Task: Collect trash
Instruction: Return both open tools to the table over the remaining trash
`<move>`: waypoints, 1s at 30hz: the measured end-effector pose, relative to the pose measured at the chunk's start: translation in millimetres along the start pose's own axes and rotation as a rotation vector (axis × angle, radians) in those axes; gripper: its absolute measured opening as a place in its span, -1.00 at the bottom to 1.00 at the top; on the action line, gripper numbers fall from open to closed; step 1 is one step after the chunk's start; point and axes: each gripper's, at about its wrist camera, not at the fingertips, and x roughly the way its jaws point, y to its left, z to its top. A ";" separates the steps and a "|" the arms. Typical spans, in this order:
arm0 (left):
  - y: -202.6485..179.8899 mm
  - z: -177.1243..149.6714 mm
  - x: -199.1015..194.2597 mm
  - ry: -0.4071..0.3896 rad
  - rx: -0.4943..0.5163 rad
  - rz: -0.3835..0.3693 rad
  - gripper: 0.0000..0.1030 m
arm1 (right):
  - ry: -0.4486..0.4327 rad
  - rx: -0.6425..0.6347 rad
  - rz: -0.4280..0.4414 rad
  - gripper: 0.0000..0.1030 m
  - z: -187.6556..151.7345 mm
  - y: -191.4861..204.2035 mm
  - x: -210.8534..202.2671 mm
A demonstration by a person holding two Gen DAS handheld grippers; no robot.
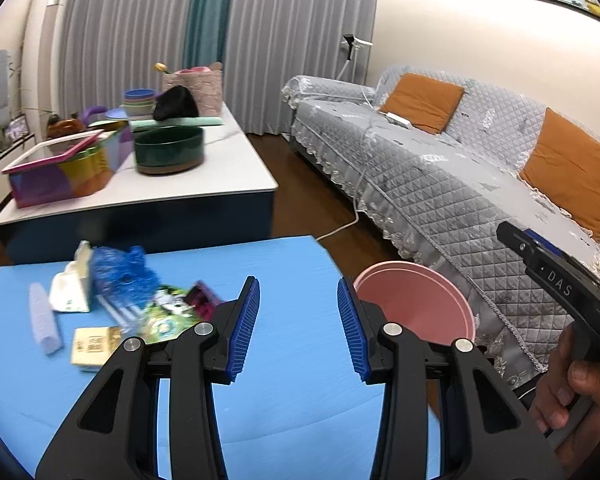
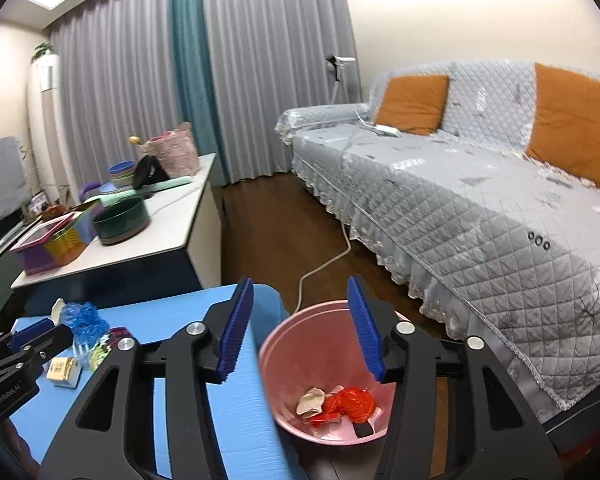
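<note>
- Both pairs of jaws stand parted with nothing between the blue pads
- left gripper [image 1: 298, 328] hangs over the blue table [image 1: 292, 408], its right pad near the table's right edge
- right gripper [image 2: 300, 330] hangs over the gap where the table meets the pink bin [image 2: 284, 368], its left pad above the table edge, its right pad above the bin's mouth
- bin stands on the floor just beside the table's right edge, between table and sofa [image 2: 480, 216]
- Inside the bin lie a red wrapper [image 2: 350, 402], a beige scrap [image 2: 310, 400] and a dark piece, all at the bottom
- Trash waiting on the table's left part: blue crinkled bag [image 1: 120, 276], white packet [image 1: 70, 288], green printed wrapper [image 1: 164, 320], small beige box [image 1: 90, 346], pale strip [image 1: 44, 322], close together and partly overlapping
- A hand [image 1: 572, 392] grips the right gripper's handle at the left view's edge
- White table [image 1: 204, 176] with bowls and boxes stands behind
</note>
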 end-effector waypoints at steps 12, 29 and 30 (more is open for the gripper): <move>87.6 -16.6 -29.3 -0.011 -0.038 0.092 -0.32 | 0.046 -0.041 0.158 -0.63 -17.4 57.7 2.7; 176.8 -59.8 1.1 0.037 -0.232 0.276 -0.33 | 0.143 -0.134 0.279 -0.67 -56.1 135.2 44.0; 177.6 -61.1 4.0 0.041 -0.232 0.281 -0.33 | 0.149 -0.138 0.282 -0.67 -57.6 138.8 47.6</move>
